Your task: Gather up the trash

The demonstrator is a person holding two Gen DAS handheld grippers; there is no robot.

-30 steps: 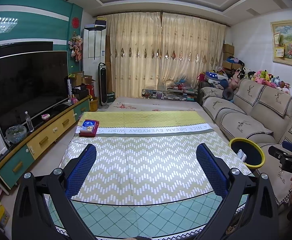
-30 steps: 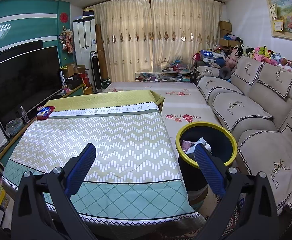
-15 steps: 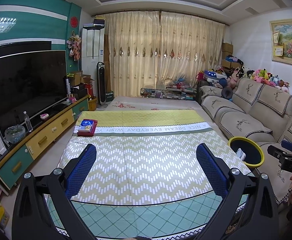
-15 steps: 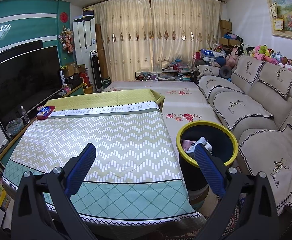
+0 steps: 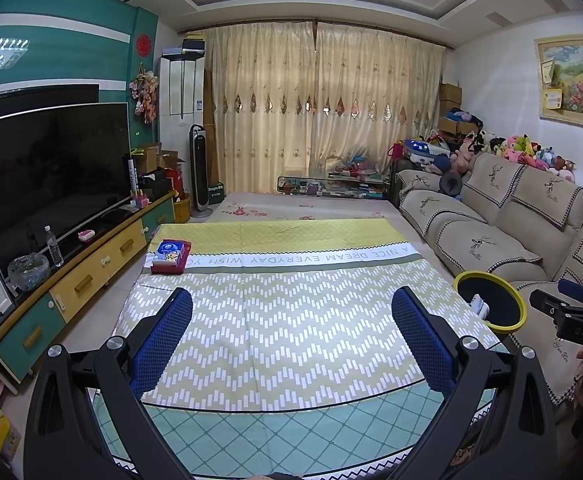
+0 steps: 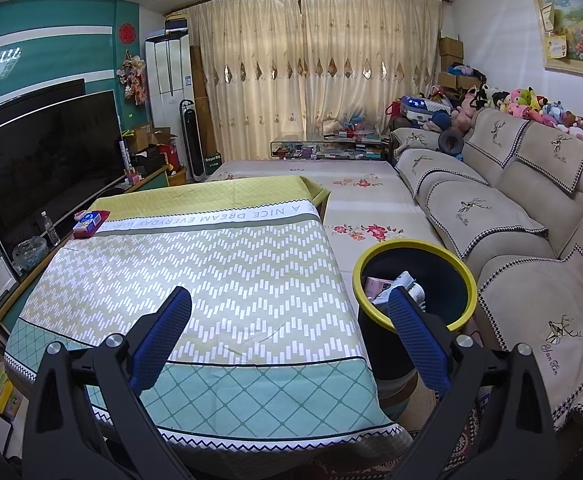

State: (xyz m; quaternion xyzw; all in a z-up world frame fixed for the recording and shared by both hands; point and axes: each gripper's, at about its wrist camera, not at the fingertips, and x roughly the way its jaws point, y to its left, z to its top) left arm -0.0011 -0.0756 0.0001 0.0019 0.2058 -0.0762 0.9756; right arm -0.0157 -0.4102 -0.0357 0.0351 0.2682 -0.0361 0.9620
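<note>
Both my left fingers [image 5: 291, 316] and right fingers [image 6: 289, 316] are spread, holding nothing. Some trash [image 6: 395, 286] already lies in the yellow-rimmed bin [image 6: 467, 280] beside the tabletop [image 6: 195, 276]. One red-and-blue packet [image 5: 169, 256] remains at the far corner, possibly trash.

The trash bin [image 6: 414, 280] is round and dark with a yellow rim. It stands upright on the floor, between the tabletop [image 6: 195, 280] and the sofa. Inside it lie crumpled paper pieces [image 6: 391, 286], pink and white.
</note>
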